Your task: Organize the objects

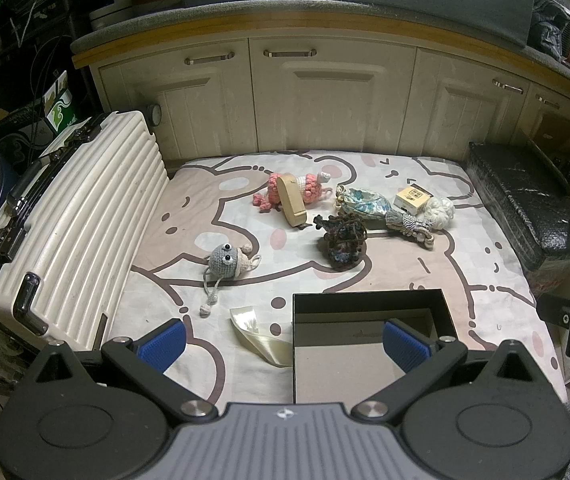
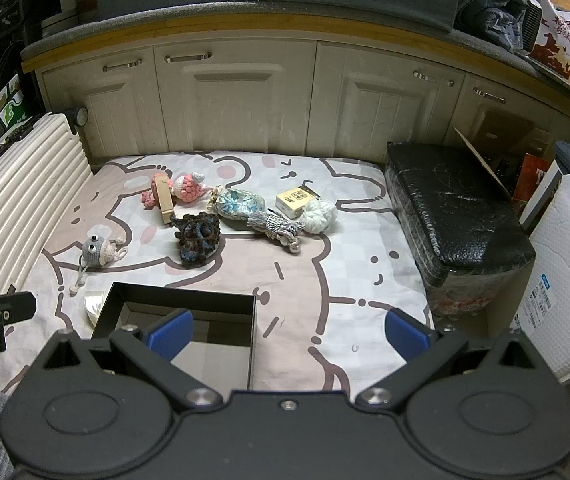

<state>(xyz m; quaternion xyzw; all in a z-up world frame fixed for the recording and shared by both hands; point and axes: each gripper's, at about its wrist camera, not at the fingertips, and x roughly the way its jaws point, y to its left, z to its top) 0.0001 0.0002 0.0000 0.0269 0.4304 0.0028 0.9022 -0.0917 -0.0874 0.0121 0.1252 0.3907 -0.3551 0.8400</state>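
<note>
Small items lie scattered on a cartoon-print sheet (image 1: 405, 276): a grey crochet mouse (image 1: 227, 260) (image 2: 95, 253), a pink crochet toy (image 1: 309, 188) (image 2: 187, 189) under a tan wooden block (image 1: 289, 200) (image 2: 164, 197), a dark yarn bundle (image 1: 341, 242) (image 2: 198, 238), a floral pouch (image 1: 361, 202) (image 2: 239, 204), a small printed box (image 1: 412, 198) (image 2: 293, 199), a white yarn ball (image 1: 439, 209) (image 2: 319, 212) and a striped cord bundle (image 1: 407, 224) (image 2: 277, 226). An open black box (image 1: 369, 300) (image 2: 181, 300) sits near me. My left gripper (image 1: 284, 343) and right gripper (image 2: 288, 334) both hover open, holding nothing.
A white ribbed suitcase (image 1: 73, 236) (image 2: 9, 200) lies along the left edge. A black wrapped package (image 1: 525, 208) (image 2: 453, 212) borders the right. Cream cabinets (image 1: 325, 100) close off the back. A pale ribbon strip (image 1: 257, 334) lies left of the black box. A white padded mailer (image 2: 561, 288) stands far right.
</note>
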